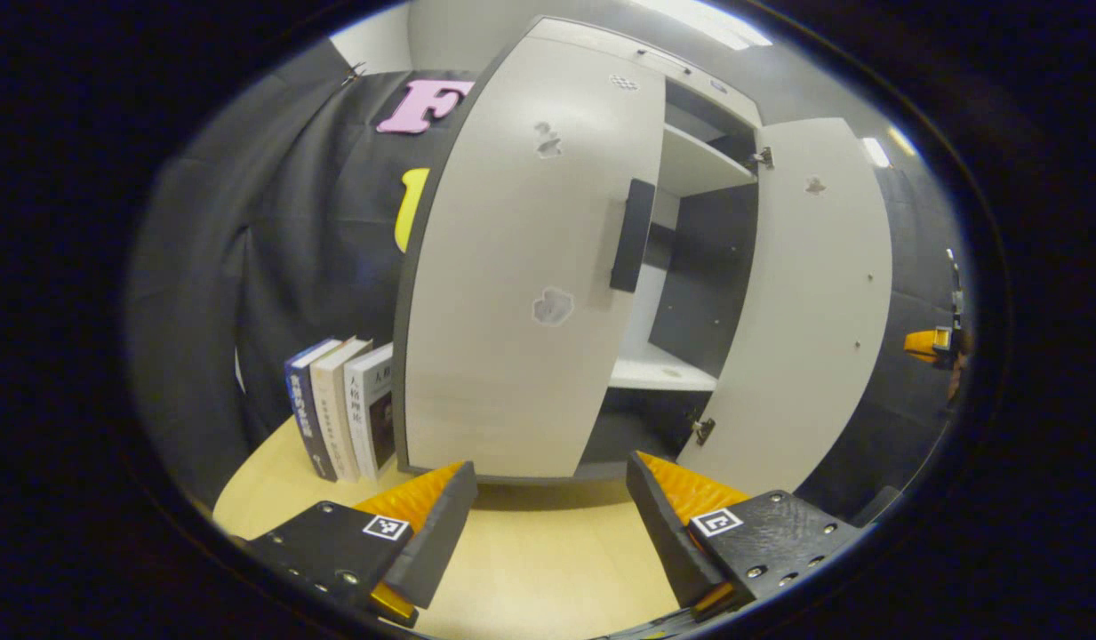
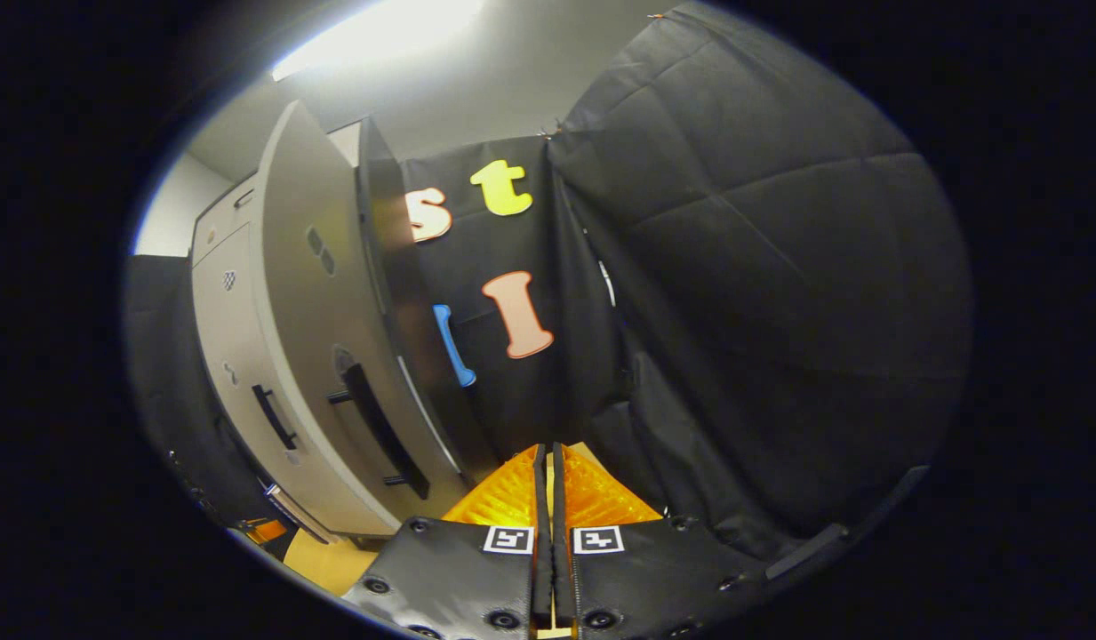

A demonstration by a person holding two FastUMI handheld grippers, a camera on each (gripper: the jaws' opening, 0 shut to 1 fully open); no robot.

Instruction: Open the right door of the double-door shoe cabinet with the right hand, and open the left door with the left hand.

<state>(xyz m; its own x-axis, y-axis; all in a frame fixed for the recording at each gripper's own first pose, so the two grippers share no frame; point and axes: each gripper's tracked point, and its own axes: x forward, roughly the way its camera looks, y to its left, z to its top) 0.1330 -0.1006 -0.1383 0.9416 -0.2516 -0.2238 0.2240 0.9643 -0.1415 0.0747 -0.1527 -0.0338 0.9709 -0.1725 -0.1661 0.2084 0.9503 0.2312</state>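
The shoe cabinet (image 1: 690, 98) stands on the pale wooden table (image 1: 548, 560), its two flat, matte light-grey doors swung open: left door (image 1: 530, 267) at 12 o'clock with one dark bar handle (image 1: 632, 236), right door (image 1: 819, 293) at 2 o'clock. Three books (image 1: 343, 409) stand at 9 o'clock. The left gripper (image 1: 548, 493) has wide jaws; the right gripper (image 2: 548, 471) has its jaws closed, empty.

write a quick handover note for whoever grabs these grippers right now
Left gripper: open, holding nothing, facing the cabinet just short of the left door.
Right gripper: shut, holding nothing, off to the side, pointed at the booth wall.
Right door is swung wide, shelves exposed. Left door is only part open; its handle is untouched.
Books stand on the table left of the cabinet.
Left to do: pull the left door fully open.
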